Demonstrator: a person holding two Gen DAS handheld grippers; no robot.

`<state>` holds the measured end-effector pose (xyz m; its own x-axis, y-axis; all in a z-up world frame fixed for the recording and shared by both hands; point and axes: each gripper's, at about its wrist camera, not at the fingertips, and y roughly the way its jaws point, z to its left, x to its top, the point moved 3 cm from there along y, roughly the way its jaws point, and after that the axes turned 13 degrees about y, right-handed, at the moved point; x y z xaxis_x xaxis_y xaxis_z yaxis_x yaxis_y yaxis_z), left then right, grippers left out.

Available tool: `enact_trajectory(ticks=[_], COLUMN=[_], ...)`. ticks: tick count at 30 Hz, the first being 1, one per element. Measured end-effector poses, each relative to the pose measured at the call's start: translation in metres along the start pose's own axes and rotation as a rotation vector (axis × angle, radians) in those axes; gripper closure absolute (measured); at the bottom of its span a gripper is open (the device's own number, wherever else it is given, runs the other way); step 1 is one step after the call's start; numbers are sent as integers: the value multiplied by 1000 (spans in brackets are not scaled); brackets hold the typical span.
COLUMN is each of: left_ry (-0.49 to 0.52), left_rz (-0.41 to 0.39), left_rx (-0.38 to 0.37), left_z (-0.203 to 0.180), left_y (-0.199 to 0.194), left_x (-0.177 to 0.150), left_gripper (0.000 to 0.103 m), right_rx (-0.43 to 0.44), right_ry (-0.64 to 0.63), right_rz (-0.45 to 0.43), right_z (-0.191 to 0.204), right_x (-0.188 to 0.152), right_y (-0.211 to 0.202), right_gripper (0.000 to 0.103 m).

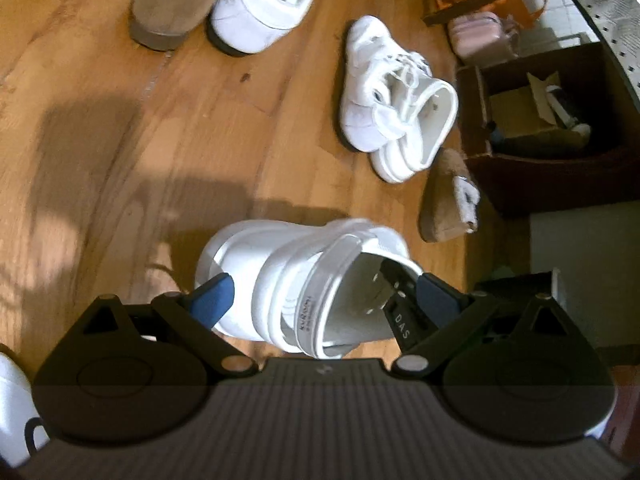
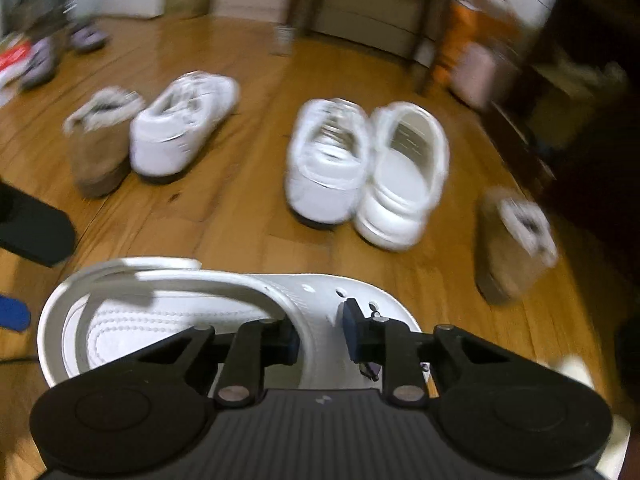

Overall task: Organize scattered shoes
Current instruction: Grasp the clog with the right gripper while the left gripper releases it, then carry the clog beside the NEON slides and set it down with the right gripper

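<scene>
In the left wrist view my left gripper (image 1: 320, 292) stands open around a white clog (image 1: 304, 280) on the wood floor, one blue finger outside its side and the other inside the opening. In the right wrist view my right gripper (image 2: 320, 338) is shut on the upper of the white clog (image 2: 240, 304), held low over the floor. Ahead stand a white sneaker (image 2: 324, 164) beside a second white clog (image 2: 404, 176), another white sneaker (image 2: 184, 124), and two tan fleece boots (image 2: 100, 148) (image 2: 512, 244).
A dark box (image 1: 548, 128) with clutter stands to the right of the shoes, with a pink case (image 1: 480, 32) and chair legs behind. Purple slippers (image 2: 60, 52) lie far left. Furniture lines the back wall.
</scene>
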<state>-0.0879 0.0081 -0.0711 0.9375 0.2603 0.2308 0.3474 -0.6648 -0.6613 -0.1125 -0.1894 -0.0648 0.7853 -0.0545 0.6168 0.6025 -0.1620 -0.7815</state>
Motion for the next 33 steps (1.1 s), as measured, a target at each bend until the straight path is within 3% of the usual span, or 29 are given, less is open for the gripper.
enact_trajectory(ticks=[3,9,11,15,21,23,24,25,29,33], left_ry=[6,89,92,100,110,103,96,90,67,56], left_rz=[17,35,44,62,72,75,77,80,92,107], left_rx=[-12,62,39,20,42,48,49,47,10,-40], left_z=[-6,-18,-20,-21,-20,-17,-15,-13,-8,-11], left_y=[6,11,11,13,17,18,19,19,23,29], left_x=[-2,-6,-7,-9,-14,-13,-13,-13,-14,-15], left_gripper=[4,4,4,4,4,4,4,4,4,4], right_rx=[-95,-197,-241,-321,-316,-288,-269,-239,-121,91], right_ry=[125,290,348,348,326,347,354,359,329,319], right_rz=[76,112,137,176,175,182,185,189,194,206], right_z=[-18,-46,-58,-57,-41,-43,-43,-44,-55,-75], right_x=[0,-10,-16,-26,-26,-25,-25,-25,-21,-7], right_y=[-10,-22,-19,-10,-1,1,1,0,-15,-34], right_gripper=[82,82,82,80,69,58,39,29,29,29])
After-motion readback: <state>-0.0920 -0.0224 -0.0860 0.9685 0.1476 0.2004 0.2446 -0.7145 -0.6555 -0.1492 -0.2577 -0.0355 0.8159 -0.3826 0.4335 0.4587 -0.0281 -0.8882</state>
